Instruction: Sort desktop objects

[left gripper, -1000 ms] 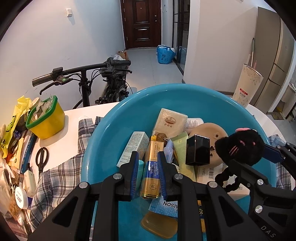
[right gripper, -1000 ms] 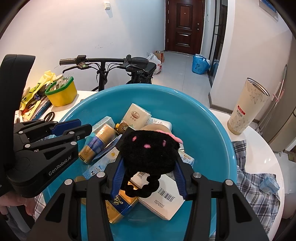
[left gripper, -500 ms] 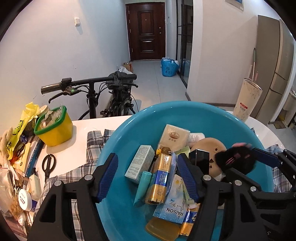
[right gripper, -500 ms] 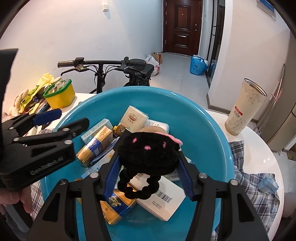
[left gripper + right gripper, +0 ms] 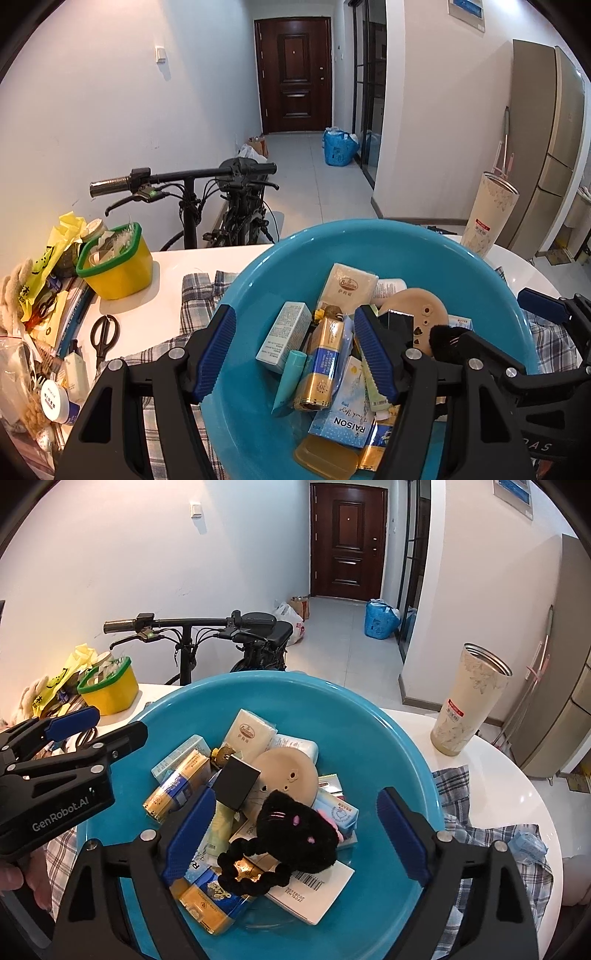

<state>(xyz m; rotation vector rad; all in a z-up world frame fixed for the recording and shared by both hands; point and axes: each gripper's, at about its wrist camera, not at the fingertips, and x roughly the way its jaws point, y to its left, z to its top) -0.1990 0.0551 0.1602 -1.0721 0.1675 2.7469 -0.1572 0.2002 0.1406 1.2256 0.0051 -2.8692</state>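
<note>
A blue basin (image 5: 369, 230) (image 5: 369, 709) holds several items: boxes, tubes, a round beige compact (image 5: 286, 775). In the left wrist view my left gripper (image 5: 295, 350) stands open above a gold-and-blue tube (image 5: 321, 365), which lies loose in the basin. In the right wrist view my right gripper (image 5: 295, 827) is opening its jaws. A black plush cat hair tie (image 5: 295, 830) lies between them on a white barcode box (image 5: 317, 893), and neither pad touches it. Each gripper shows in the other's view: the left gripper (image 5: 99, 725), the right gripper (image 5: 498, 325).
The basin sits on a plaid cloth (image 5: 166, 332) on a white round table (image 5: 509, 797). A yellow tub with a green rim (image 5: 118, 266), scissors (image 5: 103, 332) and clutter lie at the left. A tall cup (image 5: 469, 705) stands at the right, a bicycle (image 5: 229, 192) behind.
The left jaws spread off the gold-and-blue tube, and that gripper rose a little. The right jaws spread off the black plush, which dropped onto the items in the basin.
</note>
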